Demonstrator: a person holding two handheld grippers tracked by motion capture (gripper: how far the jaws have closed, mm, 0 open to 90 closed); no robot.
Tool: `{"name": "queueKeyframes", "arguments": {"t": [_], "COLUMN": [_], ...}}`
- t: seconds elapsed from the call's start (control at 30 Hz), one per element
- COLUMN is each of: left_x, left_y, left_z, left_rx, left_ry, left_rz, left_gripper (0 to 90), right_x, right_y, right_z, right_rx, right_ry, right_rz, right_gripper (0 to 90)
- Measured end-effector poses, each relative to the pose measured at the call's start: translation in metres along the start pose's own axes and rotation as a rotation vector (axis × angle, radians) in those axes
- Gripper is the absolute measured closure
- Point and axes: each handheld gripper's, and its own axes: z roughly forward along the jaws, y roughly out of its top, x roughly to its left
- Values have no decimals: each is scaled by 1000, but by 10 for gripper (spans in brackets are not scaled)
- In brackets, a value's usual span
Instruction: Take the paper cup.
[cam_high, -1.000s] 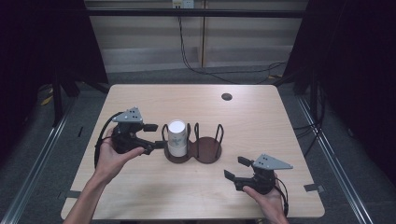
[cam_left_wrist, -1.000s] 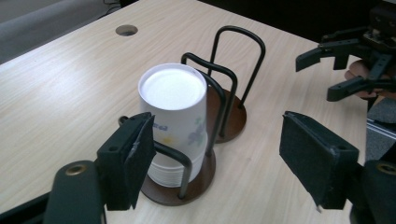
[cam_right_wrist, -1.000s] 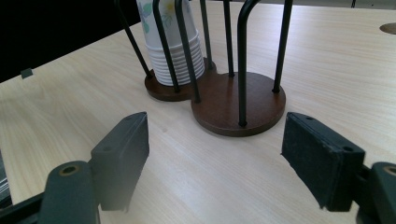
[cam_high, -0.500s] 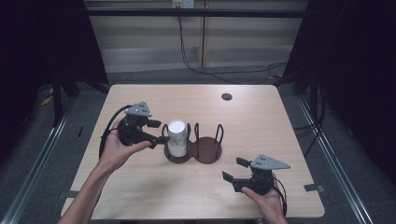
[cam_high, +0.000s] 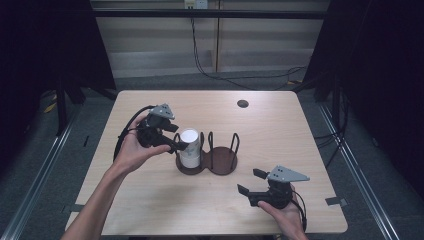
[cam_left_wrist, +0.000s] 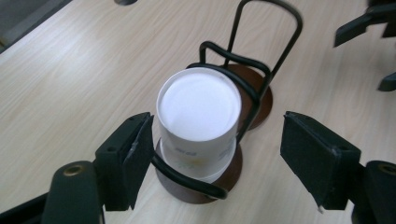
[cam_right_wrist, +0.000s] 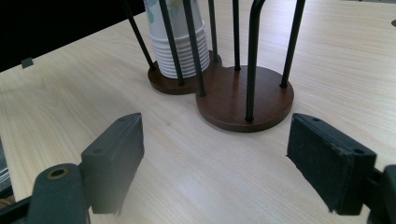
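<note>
Cups in holder (left ring, seemingly)

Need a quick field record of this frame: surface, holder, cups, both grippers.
surface: light wooden table
holder: dark brown two-bay wooden stand with black wire hoops
cups: stack of white paper cups, upside down, in the stand's left bay in the high view; other bay empty
left gripper: open, jaws either side of the cup stack, angled down over it, no contact visible
right gripper: open, low near the table's front edge, apart from the stand, holding nothing
</note>
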Motion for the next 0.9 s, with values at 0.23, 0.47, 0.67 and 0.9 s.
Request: {"name": "queueKeyframes", "arguments": {"t": [0.23,0.47,0.67,0.9], "left_x": [5,13,14,11], "left_y": [5,12,18,21], "left_z": [16,20,24,34], "left_rx": [38,64,91,142], "left_ry": [-9,3,-15,-22], "left_rz": [-10,-3,3,27], "left_gripper": [235,231,253,259], "right_x": [1,2,2,2], "right_y": [0,0,-1,-1], "right_z": [0,2,2,2], "right_rx": [7,15,21,23], "right_ry": [3,10,12,9], "right_rz": [-11,-22,-17,-17], "right_gripper": [181,179,179,179]}}
